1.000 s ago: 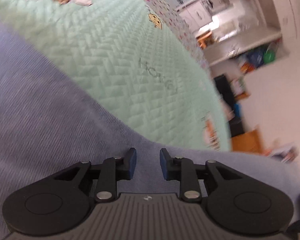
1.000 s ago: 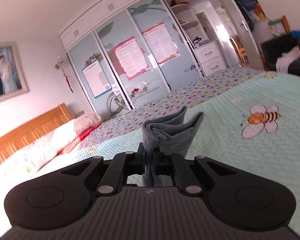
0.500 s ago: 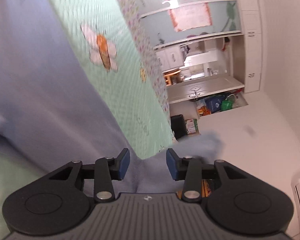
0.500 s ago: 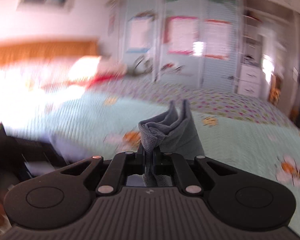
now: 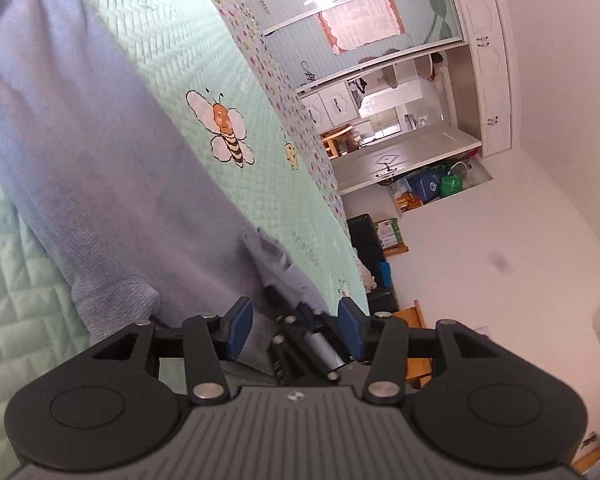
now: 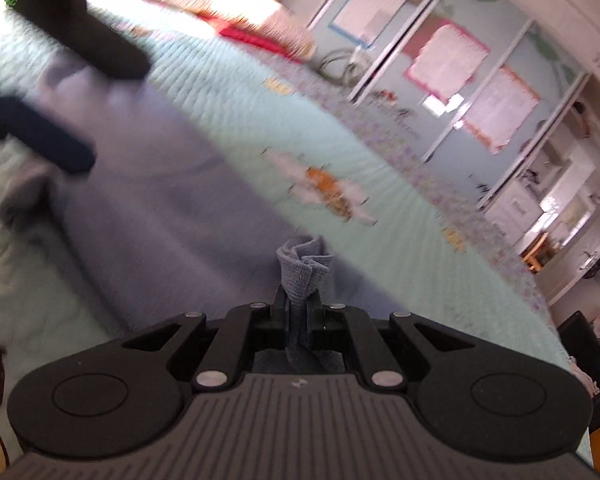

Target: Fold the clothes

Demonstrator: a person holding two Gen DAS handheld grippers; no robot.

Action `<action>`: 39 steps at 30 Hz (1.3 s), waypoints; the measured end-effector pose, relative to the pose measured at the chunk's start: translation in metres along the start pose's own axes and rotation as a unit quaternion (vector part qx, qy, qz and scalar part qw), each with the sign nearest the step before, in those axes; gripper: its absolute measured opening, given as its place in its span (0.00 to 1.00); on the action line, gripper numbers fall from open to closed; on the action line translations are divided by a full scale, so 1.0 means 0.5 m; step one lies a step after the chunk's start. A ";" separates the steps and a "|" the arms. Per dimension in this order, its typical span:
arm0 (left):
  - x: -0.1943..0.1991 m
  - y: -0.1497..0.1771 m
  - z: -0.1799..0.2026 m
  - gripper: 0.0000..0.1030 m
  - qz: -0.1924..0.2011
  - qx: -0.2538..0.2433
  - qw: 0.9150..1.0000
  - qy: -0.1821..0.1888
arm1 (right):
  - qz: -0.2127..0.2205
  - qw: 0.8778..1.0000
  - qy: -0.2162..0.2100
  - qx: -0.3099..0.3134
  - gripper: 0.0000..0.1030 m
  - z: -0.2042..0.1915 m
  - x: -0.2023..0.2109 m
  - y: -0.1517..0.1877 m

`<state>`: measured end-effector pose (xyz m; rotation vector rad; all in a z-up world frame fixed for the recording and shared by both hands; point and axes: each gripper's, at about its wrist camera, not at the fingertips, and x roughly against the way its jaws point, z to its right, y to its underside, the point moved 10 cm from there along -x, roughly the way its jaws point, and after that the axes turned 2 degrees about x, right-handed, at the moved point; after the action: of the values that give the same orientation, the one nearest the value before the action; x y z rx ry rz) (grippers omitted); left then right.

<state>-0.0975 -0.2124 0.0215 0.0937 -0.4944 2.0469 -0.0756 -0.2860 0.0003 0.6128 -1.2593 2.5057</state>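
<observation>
The left gripper (image 5: pixel 296 328) has its fingers apart with nothing between them; ahead of them and to their left the blue knit garment (image 5: pixel 100 152) lies spread on the green quilt (image 5: pixel 204 60). The right gripper (image 6: pixel 298 312) is clamped on a bunched edge of that cloth, which pokes up between its fingers. It looks soft, light and limp, so it should sag between holds; edges and corners seem the best places to grip.
</observation>
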 end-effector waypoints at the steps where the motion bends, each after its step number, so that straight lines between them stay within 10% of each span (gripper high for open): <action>1: -0.005 0.002 0.000 0.49 -0.001 0.001 1.000 0.000 | 0.006 1.000 0.006 -0.012 0.06 0.013 0.001 -0.006; 9: -0.020 0.022 -0.009 0.49 -0.015 0.000 1.000 -0.019 | -0.011 0.999 -0.027 -0.023 0.10 -0.007 -0.054 0.035; 16: -0.043 0.024 0.015 0.51 -0.019 -0.019 0.999 -0.043 | 0.067 0.991 -0.079 -0.088 0.50 0.024 0.008 0.011; 19: -0.055 0.022 0.035 0.52 -0.020 -0.039 0.997 -0.056 | 0.093 0.977 -0.082 -0.172 0.49 0.082 0.061 0.022; 21: -0.069 0.021 0.051 0.52 -0.024 -0.054 0.996 -0.064 | 0.083 0.953 -0.097 -0.274 0.45 0.138 0.076 0.062; 23: -0.108 0.022 0.084 0.52 -0.032 -0.075 0.995 -0.065 | 0.071 0.919 -0.110 -0.372 0.10 0.193 0.091 0.102; 29: -0.257 0.017 0.151 0.52 -0.041 -0.150 0.985 -0.079 | 0.059 0.841 -0.118 -0.525 0.00 0.289 0.094 0.201; 33: -0.309 0.014 0.067 0.50 -0.050 -0.160 0.972 -0.165 | 0.054 0.826 -0.135 -0.545 0.01 0.290 0.082 0.215; 37: -0.274 0.013 -0.041 0.03 -0.028 -0.099 0.974 -0.204 | 0.001 0.803 -0.169 -0.571 0.00 0.236 0.021 0.300; 39: -0.264 0.010 -0.057 0.03 -0.024 -0.074 0.978 -0.195 | 0.015 0.784 -0.188 -0.592 0.00 0.223 0.009 0.331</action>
<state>-0.0309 -0.3117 -0.0412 0.4185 -0.8767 1.9411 -0.1211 -0.4732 -0.0532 0.7014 -2.5500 1.1088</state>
